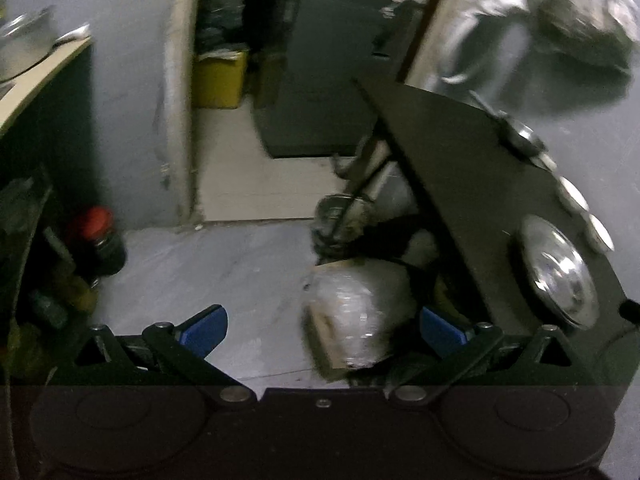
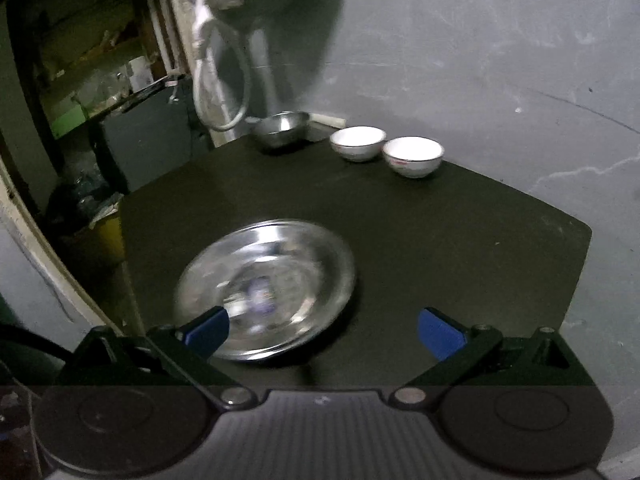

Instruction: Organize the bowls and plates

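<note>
A shiny steel plate (image 2: 266,288) lies on the black table (image 2: 440,248), just ahead of my right gripper (image 2: 324,330), which is open with its left fingertip over the plate's near rim. At the table's far edge stand a steel bowl (image 2: 282,128) and two white bowls (image 2: 358,142) (image 2: 414,156). In the left wrist view the same plate (image 1: 560,268) and a row of bowls (image 1: 572,196) show at the right on the table (image 1: 460,168). My left gripper (image 1: 324,326) is open, off the table's side above the floor, holding nothing.
Below the table edge sit a plastic-wrapped bundle (image 1: 352,312) and clutter. A red-capped bottle (image 1: 98,240) stands at the left by a shelf. A doorway with a yellow bin (image 1: 218,78) lies ahead. A hose and bag (image 2: 220,40) hang behind the table.
</note>
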